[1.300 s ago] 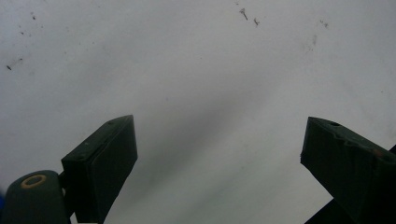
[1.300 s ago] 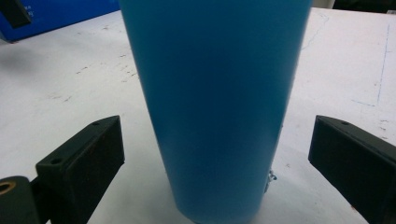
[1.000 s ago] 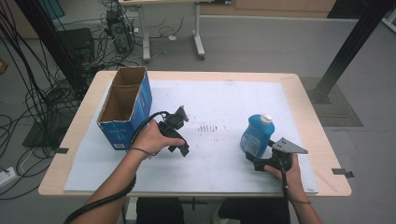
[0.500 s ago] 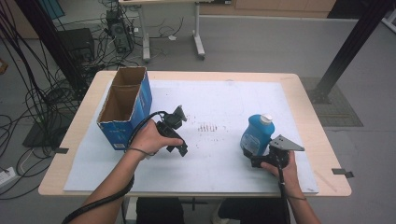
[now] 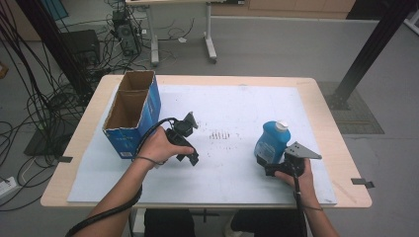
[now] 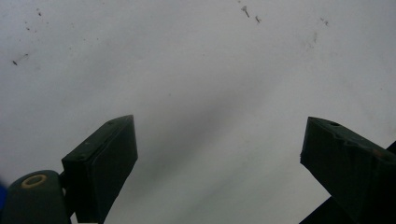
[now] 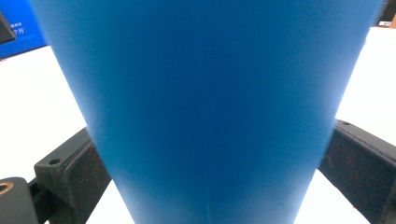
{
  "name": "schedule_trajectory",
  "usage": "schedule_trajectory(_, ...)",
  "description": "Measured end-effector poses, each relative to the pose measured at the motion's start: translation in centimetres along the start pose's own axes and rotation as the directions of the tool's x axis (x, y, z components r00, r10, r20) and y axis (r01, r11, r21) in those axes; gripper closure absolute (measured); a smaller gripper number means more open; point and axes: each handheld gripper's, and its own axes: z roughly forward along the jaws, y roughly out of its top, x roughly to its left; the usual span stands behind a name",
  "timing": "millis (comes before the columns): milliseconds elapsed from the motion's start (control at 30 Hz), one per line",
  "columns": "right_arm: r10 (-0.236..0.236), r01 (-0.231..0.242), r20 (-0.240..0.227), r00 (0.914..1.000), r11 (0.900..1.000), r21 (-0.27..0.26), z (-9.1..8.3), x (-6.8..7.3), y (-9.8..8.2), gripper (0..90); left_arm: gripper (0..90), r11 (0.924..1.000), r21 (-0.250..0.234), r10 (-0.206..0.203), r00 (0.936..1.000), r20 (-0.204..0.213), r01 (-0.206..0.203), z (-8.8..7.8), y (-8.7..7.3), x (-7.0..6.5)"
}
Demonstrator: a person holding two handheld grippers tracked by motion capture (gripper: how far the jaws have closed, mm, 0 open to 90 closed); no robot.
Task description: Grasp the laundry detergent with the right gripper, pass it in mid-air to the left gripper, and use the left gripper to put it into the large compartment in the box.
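Cardboard box [image 5: 132,114]: far left on the surface [image 5: 232,195], open-topped, blue-sided, empty as far as can be seen.
Left gripper [image 5: 192,159]: just right of the box, angled down at the white sheet; fingers [image 6: 105,158] spread wide with nothing between them, bare sheet beneath.
Middle of the sheet: a patch of small dark marks, no objects.
Blue bottle [image 5: 271,142]: right of centre, near the front edge, upright, white cap on top.
Right gripper [image 5: 269,165]: at the near side of the bottle, low on its body; fingers [image 7: 70,172] clasp the bottle [image 7: 210,107] from both sides, pressed to its lower walls.
Handling, by judgement: rigid plastic with smooth, likely slippery walls; probably moderately heavy if full; body tapers, so a pinch could slide.
Where to take hold: low to mid body across the narrower flanks, squarely, keeping it upright; cap and neck best avoided.
Likely step: bottle gripped for a lift, perhaps towards the box.
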Motion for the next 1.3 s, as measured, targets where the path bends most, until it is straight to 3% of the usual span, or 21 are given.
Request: schedule_trajectory(1300,0.0,0.0,-0.004,1.0,1.0,-0.007,0.01,-0.02,-0.01,3.0,11.1,1.0,0.0,0.009,0.9999,-0.005,-0.009,-0.14,0.35,-0.22)
